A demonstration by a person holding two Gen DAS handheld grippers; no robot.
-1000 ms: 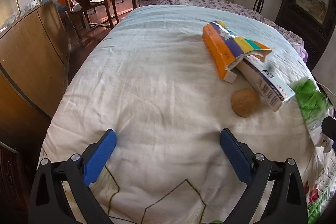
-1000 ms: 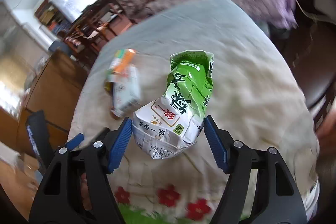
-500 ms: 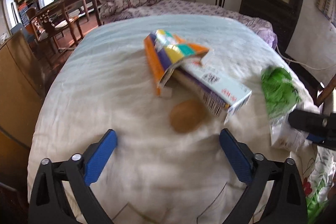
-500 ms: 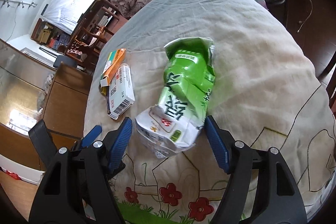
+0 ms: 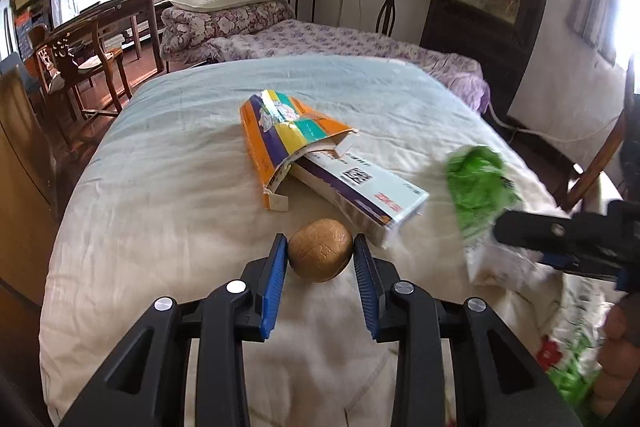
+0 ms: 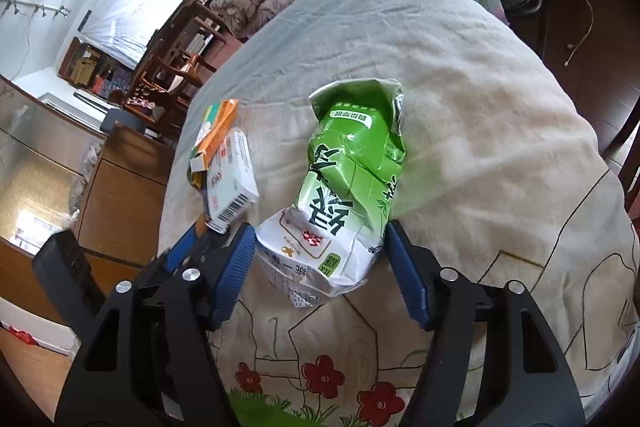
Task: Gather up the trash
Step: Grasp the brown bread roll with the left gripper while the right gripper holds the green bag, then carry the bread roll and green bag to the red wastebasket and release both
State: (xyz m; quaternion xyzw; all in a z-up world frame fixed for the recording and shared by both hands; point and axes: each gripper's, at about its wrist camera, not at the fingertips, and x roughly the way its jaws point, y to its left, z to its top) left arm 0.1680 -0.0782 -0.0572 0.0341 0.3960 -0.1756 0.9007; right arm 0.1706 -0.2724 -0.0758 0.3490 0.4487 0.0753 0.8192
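- A wooden cabinet [image 5: 24,163] stands along the left edge of the bed, with a narrow strip of floor between them.
- The quilt [image 5: 168,195] is bare and unobstructed on its left half, right out to the rounded edge.
- The left gripper [image 5: 320,255] has just been closing; its blue pads sit on either side of a brown crumpled ball [image 5: 320,249], touching or all but touching it, so it looks grasped.
- Just beyond the ball lies an orange and purple carton [image 5: 280,135] with a white box [image 5: 360,191] poking out of its torn end; the box's near corner is close to the ball.
- Right of those, the crushed green and white drink carton [image 6: 344,187] lies near the quilt's right edge, its white base between the pads of the right gripper [image 6: 320,259], which has been closing slightly; the left pad touches it, the right pad is just beside, so I cannot tell if it is clenched.
- Beyond the right edge is a dark wooden chair [image 5: 600,155].
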